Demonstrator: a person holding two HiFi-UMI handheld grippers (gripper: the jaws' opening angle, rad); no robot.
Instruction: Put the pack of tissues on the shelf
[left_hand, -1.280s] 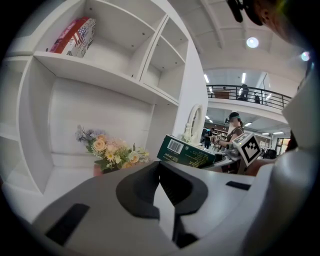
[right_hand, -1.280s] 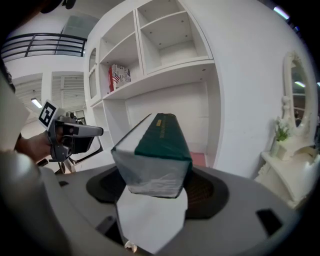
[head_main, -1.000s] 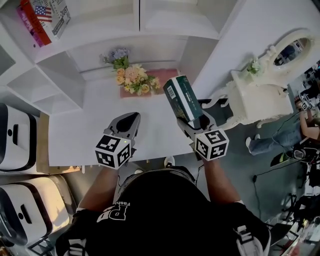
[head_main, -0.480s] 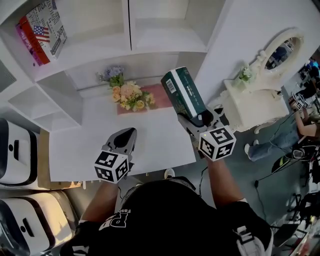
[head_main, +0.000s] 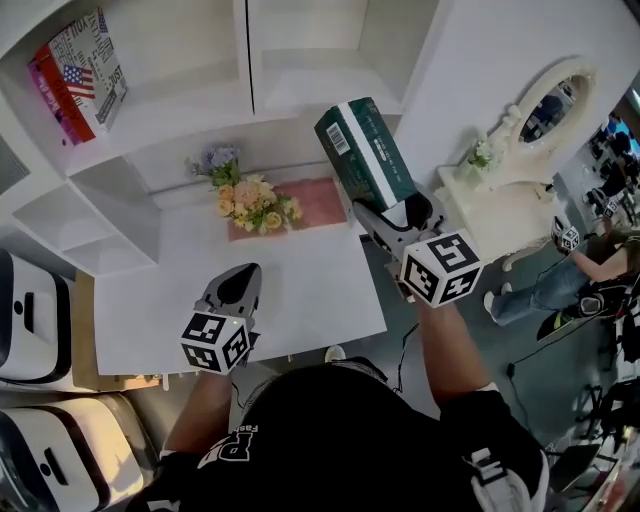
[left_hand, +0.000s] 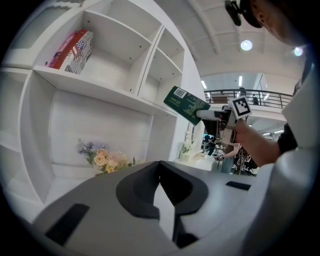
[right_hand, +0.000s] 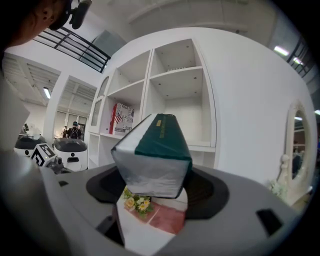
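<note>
The right tongs (head_main: 392, 213) clamp the pack of tissues (head_main: 362, 150), hiding its near end; an open shelf bay (head_main: 305, 60) lies ahead. The left tongs (head_main: 238, 283) are closed and empty.

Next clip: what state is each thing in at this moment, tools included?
pack of tissues: clamped in the right tool, clear of the table, tilted toward the shelf
right tool: shut on the pack of tissues
left tool: shut, empty, above the table
book: in the upper left shelf compartment
flowers: lying on the table, partly on the pink mat
</note>
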